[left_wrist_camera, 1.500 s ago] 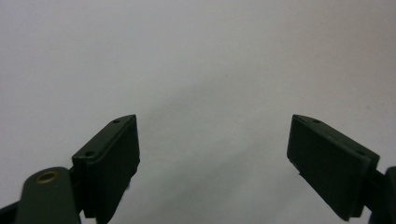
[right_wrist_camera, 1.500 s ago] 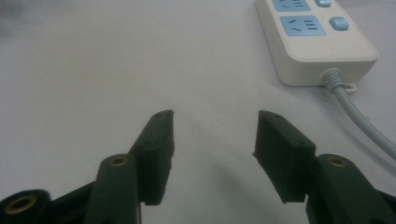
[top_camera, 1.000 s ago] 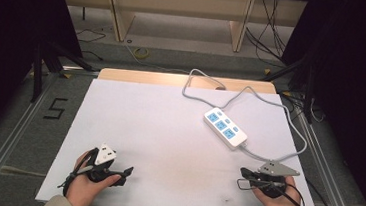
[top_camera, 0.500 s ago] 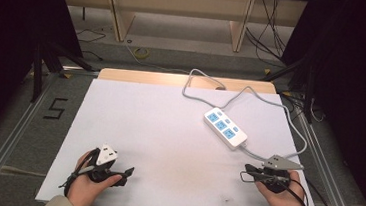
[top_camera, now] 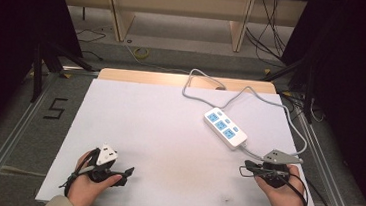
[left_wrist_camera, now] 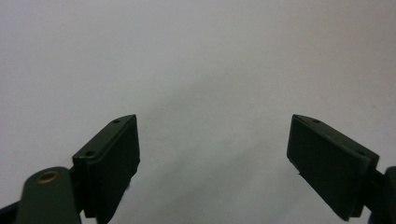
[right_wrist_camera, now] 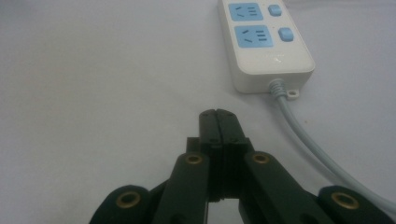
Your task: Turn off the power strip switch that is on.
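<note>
While approach pends, right gripper (right_wrist_camera: 218, 113) clenched empty near power strip (top_camera: 225, 128) — left gripper (left_wrist_camera: 212, 154) released; next: reach switches.

Black jaws with brass rivets were seen on the right gripper (right_wrist_camera: 218, 114); a grey three-cornered plate (top_camera: 280, 156) was carried on top.

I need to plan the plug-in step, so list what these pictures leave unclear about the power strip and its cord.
- White power strip with blue sockets: in the right gripper view the top edge cuts off its far end, so its sockets cannot be counted there.
- Grey cord: in the high view its plug end cannot be made out, too small.
- Its switches: in the high view too small to read on or off.
- Right tool: shut, nothing between.
</note>
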Demonstrator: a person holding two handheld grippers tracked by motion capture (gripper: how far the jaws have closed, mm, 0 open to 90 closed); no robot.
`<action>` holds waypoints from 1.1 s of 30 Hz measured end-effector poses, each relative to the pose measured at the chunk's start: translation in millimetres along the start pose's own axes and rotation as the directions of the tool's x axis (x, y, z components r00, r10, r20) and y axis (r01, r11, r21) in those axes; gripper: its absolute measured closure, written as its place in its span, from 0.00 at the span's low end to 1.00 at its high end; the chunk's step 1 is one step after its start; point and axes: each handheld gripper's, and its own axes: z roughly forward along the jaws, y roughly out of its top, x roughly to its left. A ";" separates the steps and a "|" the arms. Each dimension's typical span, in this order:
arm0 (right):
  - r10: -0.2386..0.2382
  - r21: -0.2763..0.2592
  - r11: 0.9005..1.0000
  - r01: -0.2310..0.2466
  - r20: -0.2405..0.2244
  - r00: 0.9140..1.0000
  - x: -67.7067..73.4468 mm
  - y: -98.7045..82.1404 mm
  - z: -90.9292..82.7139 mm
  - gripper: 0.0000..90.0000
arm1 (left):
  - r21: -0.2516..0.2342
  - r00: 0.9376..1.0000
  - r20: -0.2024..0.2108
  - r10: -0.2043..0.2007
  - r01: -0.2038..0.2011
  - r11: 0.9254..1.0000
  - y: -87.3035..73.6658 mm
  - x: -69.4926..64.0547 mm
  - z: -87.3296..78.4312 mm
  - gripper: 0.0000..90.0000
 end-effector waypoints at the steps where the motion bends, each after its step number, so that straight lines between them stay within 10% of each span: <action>1: -0.001 0.000 1.000 0.001 0.001 1.000 -0.1 0.9 0.1 1.00 | 0.001 1.000 -0.001 0.000 0.000 1.000 -0.1 0.1 0.1 0.19; 33: -0.008 0.011 1.000 0.008 -0.002 1.000 -9.5 24.5 1.2 1.00 | -0.005 1.000 -0.008 -0.004 0.004 1.000 -0.1 0.6 0.2 0.19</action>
